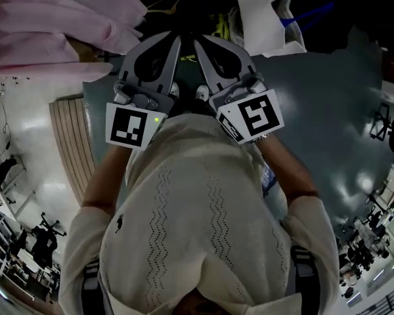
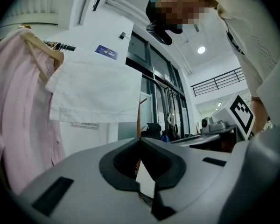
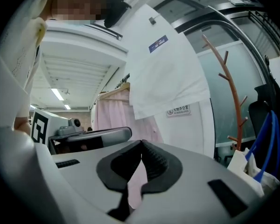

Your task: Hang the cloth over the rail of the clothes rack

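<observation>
A white cloth (image 2: 93,80) with a small blue label hangs high in front of both grippers, apart from them; it also shows as the white cloth (image 3: 170,73) in the right gripper view. I cannot tell what it hangs from. A dark rail (image 2: 60,46) shows behind a wooden hanger (image 2: 39,48) that carries a pink garment (image 2: 18,120). My left gripper (image 2: 140,143) is shut with nothing between its fingers. My right gripper (image 3: 141,146) is also shut and empty. In the head view the left gripper (image 1: 176,43) and the right gripper (image 1: 200,46) sit side by side against the person's chest.
A brown branching coat stand (image 3: 233,92) stands to the right, and a white bag with blue handles (image 3: 261,164) hangs low beside it. The pink garment (image 1: 52,25) fills the head view's upper left. Glass partitions (image 2: 158,101) stand behind the cloth.
</observation>
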`<state>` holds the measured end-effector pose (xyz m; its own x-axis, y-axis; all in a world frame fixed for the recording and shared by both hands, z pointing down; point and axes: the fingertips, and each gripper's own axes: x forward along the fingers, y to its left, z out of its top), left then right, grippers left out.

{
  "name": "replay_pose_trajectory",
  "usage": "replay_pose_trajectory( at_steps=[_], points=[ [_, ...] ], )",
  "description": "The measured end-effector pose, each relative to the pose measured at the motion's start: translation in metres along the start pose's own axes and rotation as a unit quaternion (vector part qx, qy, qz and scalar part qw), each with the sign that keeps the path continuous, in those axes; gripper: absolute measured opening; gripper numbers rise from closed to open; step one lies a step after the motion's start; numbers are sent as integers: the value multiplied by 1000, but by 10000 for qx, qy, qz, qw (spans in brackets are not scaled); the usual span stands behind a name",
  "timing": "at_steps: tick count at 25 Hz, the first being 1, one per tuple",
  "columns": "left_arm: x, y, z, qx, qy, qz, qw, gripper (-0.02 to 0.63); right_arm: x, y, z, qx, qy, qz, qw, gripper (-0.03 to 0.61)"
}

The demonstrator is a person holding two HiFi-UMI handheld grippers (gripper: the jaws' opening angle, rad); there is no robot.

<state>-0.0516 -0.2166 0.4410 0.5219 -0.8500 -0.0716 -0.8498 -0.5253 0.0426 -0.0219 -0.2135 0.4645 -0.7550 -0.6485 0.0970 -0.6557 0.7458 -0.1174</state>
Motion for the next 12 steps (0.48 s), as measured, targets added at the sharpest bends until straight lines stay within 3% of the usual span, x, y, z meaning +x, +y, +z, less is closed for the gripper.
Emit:
replay_pose_trajectory(
  at_steps=[7, 12],
  points=[
    [-1, 1, -3, 209, 67, -4, 9998, 14, -4, -2, 12, -131, -134, 89, 9998, 18],
    [0, -8, -2, 55, 16, -79, 10000, 14, -8, -3, 11, -142, -29, 89, 9999, 18]
  ],
)
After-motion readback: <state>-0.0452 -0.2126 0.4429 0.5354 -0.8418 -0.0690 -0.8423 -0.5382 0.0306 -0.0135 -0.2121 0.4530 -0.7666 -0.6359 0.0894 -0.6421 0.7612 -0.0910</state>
